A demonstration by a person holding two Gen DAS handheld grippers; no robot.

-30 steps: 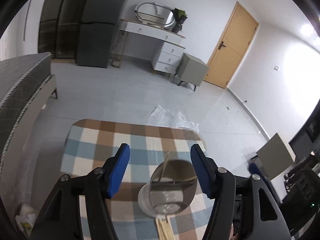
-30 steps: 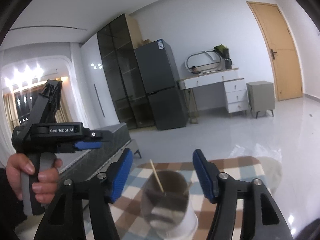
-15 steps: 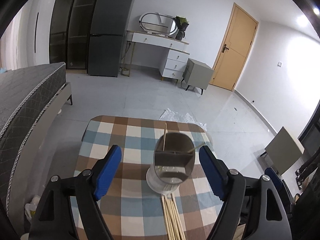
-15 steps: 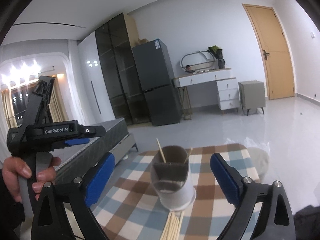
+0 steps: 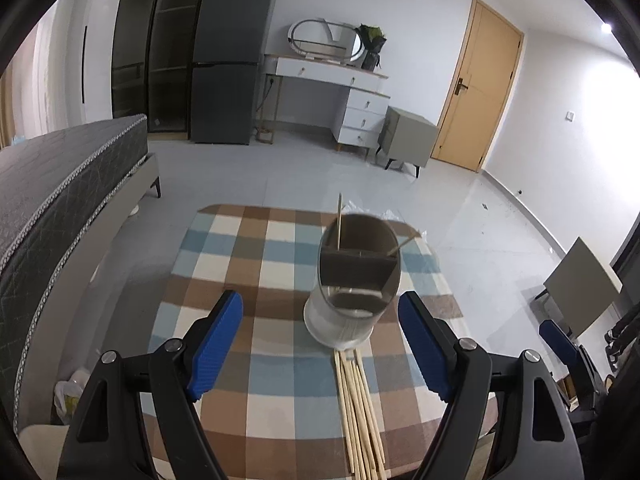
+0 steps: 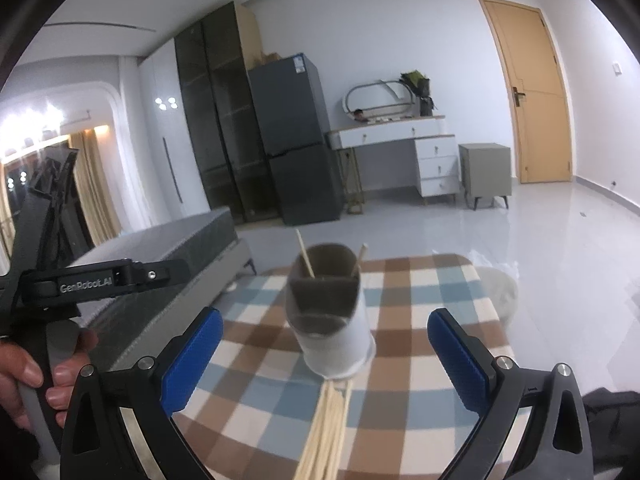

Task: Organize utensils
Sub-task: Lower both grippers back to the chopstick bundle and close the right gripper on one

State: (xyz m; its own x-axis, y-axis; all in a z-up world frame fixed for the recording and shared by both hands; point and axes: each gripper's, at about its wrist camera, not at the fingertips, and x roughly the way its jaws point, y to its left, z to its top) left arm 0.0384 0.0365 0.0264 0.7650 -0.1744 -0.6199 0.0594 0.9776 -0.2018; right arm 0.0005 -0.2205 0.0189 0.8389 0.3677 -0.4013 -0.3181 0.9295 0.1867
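Wooden chopsticks (image 5: 358,408) lying in bunch on checked table (image 5: 256,372), near side of holder cup (image 5: 354,280). Looking thin, light, stiff, rolling easily; pinching middle seems best.

Left gripper (image 5: 320,344) spread wide, empty. Right gripper (image 6: 324,360) just opening wide, nothing between.

Both grippers now sit farther back from the utensil holder (image 5: 356,276) than a second ago. The left gripper (image 5: 320,344) and right gripper (image 6: 326,356) have just been opening, nothing between their jaws. More of the chopsticks (image 5: 360,412) and checked tablecloth (image 5: 256,248) shows.
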